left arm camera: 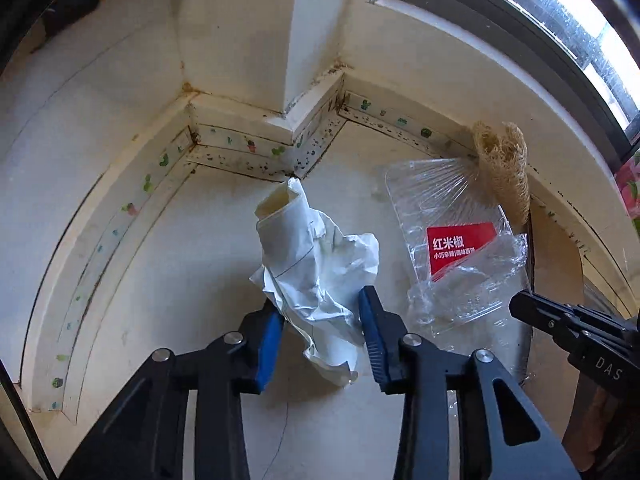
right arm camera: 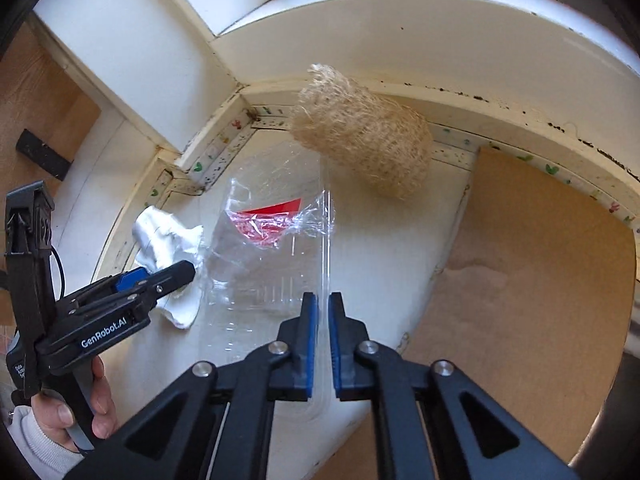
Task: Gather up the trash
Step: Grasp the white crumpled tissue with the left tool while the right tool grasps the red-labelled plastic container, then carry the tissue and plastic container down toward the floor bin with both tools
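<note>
A crumpled white paper wad [left arm camera: 316, 272] lies on the cream counter in a wall corner; it also shows in the right wrist view [right arm camera: 168, 240]. My left gripper [left arm camera: 322, 320] is open with its blue pads on either side of the wad's near end. A clear plastic tray with a red label [left arm camera: 460, 248] lies to the right of the wad. My right gripper [right arm camera: 323, 312] is shut on the near rim of that clear tray [right arm camera: 272, 256]. The right gripper's black tip [left arm camera: 532, 308] reaches in from the right edge of the left wrist view.
A tan loofah [right arm camera: 364, 140] leans against the back ledge behind the tray. A brown board [right arm camera: 532, 280] lies on the counter to the right. A window [left arm camera: 560, 20] is above the ledge. The counter's back edge has a cactus-print strip [left arm camera: 248, 148].
</note>
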The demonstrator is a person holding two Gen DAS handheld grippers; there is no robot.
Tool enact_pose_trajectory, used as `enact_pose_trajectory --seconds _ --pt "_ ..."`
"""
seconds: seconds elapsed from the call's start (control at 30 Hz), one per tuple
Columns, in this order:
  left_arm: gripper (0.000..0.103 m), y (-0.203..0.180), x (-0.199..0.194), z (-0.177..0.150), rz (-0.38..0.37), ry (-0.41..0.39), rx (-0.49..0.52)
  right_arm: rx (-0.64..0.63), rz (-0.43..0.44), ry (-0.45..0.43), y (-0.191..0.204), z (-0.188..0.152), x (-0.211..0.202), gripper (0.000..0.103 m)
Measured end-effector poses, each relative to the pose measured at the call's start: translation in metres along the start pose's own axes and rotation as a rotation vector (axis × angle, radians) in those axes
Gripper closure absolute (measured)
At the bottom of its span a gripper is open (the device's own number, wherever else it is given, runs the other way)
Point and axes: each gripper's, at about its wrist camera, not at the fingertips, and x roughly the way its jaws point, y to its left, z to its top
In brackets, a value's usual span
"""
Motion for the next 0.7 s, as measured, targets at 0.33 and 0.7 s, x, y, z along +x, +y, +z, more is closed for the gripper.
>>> enact_pose_trajectory --seconds 0.33,0.7 --pt "0.079 0.0 -0.11 -0.059 0.012 -0.112 0.058 0.025 0.073 -0.04 0.024 -0.041 -0.047 0.098" --pt "0.079 0.03 -0.224 -0.18 -0.087 -0.11 0.157 0.08 0.085 -0.089 0.091 -0.166 -0.118 0.098"
